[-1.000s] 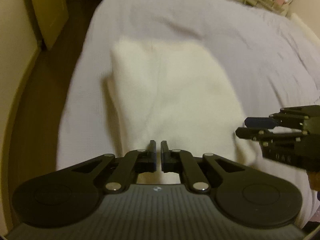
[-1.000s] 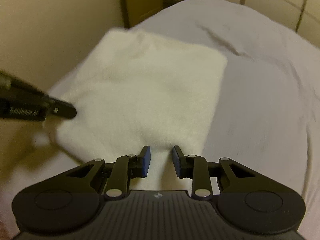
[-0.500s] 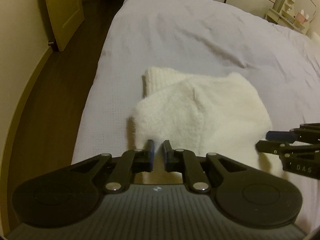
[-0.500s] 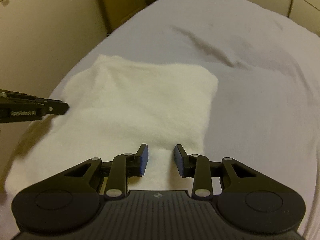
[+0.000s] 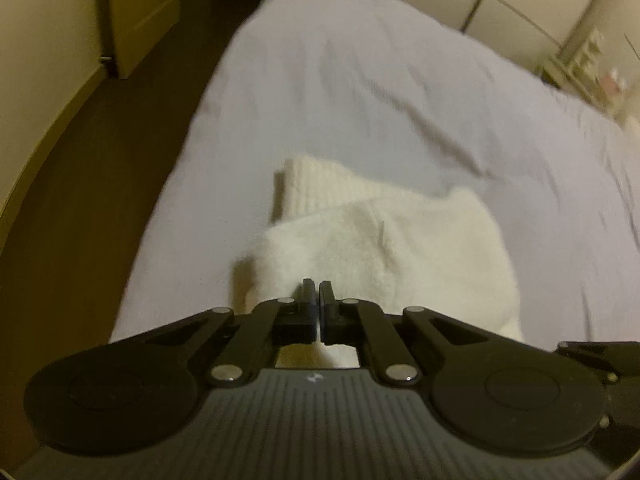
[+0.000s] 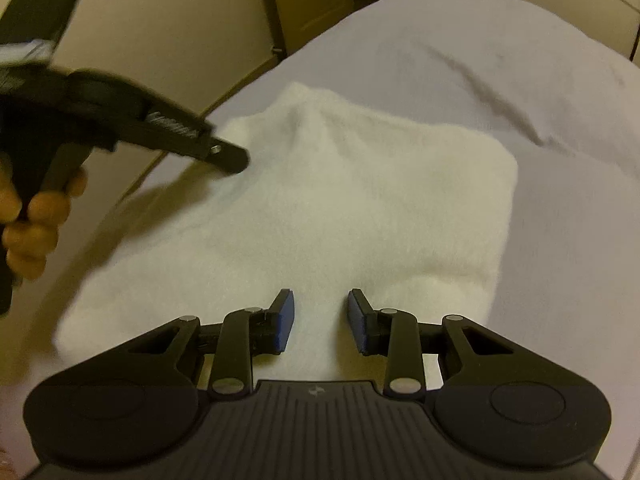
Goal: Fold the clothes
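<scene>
since a second ago the top layer has come over toward you. your left fingers [image 5: 319, 300] pinch the sweater [image 5: 384, 248] edge; right fingers [image 6: 320, 316] stand partly apart over it, empty. lay it square on the bed [image 5: 360, 80].

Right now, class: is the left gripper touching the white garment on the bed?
Touching. In the left wrist view the left gripper has its jaws shut on a pinch of the white garment, lifting a fold.
</scene>
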